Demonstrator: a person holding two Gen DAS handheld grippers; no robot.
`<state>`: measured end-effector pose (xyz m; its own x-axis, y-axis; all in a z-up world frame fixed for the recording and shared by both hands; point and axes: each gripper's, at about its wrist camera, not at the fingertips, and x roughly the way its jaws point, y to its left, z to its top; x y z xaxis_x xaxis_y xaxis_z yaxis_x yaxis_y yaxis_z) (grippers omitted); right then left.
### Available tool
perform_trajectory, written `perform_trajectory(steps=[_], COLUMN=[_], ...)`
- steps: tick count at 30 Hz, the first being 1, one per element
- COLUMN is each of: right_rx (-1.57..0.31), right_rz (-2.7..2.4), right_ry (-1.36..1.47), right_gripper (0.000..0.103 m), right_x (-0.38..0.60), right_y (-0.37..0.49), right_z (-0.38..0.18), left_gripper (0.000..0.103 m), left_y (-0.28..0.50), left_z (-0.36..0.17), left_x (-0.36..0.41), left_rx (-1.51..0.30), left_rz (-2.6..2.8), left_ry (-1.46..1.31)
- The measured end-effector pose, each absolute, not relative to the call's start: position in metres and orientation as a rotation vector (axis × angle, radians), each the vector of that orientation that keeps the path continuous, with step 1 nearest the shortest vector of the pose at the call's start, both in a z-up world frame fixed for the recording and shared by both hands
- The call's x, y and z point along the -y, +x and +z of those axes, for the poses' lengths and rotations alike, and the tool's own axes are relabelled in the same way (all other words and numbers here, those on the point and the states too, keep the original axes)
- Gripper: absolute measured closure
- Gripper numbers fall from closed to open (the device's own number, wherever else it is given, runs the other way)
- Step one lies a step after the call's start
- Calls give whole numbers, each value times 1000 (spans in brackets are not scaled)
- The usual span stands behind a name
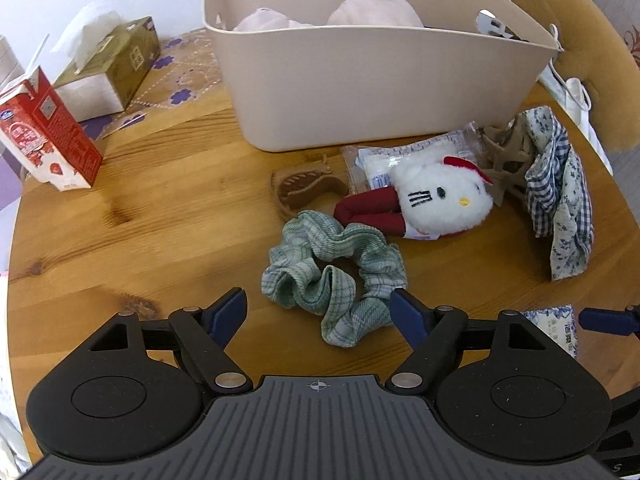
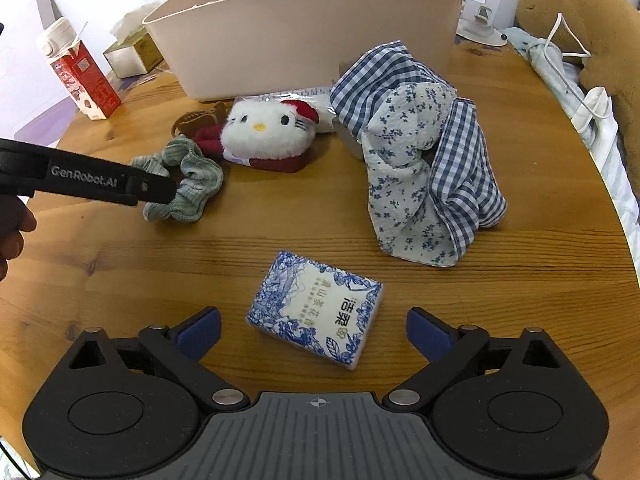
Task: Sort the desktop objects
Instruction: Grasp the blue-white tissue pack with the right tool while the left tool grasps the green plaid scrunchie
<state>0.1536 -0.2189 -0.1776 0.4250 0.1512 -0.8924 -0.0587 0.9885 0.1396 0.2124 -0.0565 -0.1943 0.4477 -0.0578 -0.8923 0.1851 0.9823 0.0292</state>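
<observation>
Green scrunchie (image 1: pixel 334 280) between spread left jaws, unpinched

Table (image 1: pixel 160 208): wooden, round-edged, patterned mat (image 1: pixel 188 64) at its far side. Tissue box (image 1: pixel 108 68) rests on mat, white tissue protruding from top. Red carton (image 1: pixel 52 136) stands upright near it, closer to me, top flap open. Brown plush bear (image 2: pixel 580 12) lies beyond table's right edge. White cord (image 2: pixel 572 52) drapes across it. White stand (image 2: pixel 482 12) behind bin, details unclear.
</observation>
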Motion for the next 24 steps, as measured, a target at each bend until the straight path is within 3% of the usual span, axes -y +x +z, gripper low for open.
perform_trajectory(steps=[6,8,11,16,24], right_rx=[-1110,-1109,-1097,-1089,-1079], right_rz=[86,73,55,68,65], right_ry=[112,109,81,74,96], right_gripper=[14,18,31,35,36], right_x=[217,215,212,214,220], right_y=[157,159,159,158,152], right_z=[-181,-182,-183,-182,-177], left_gripper=[27,44,59,82,88], left_y=[216,217,218,219,208], left_z=[-202,-205,-207,-209,-204], left_x=[60,61,60,57,58], left_rx=[-1101,-1110,-1123,-1149,-1145], left_rz=[-146,-151,-180,-208,-242], left_ry=[147,151,132,117,144])
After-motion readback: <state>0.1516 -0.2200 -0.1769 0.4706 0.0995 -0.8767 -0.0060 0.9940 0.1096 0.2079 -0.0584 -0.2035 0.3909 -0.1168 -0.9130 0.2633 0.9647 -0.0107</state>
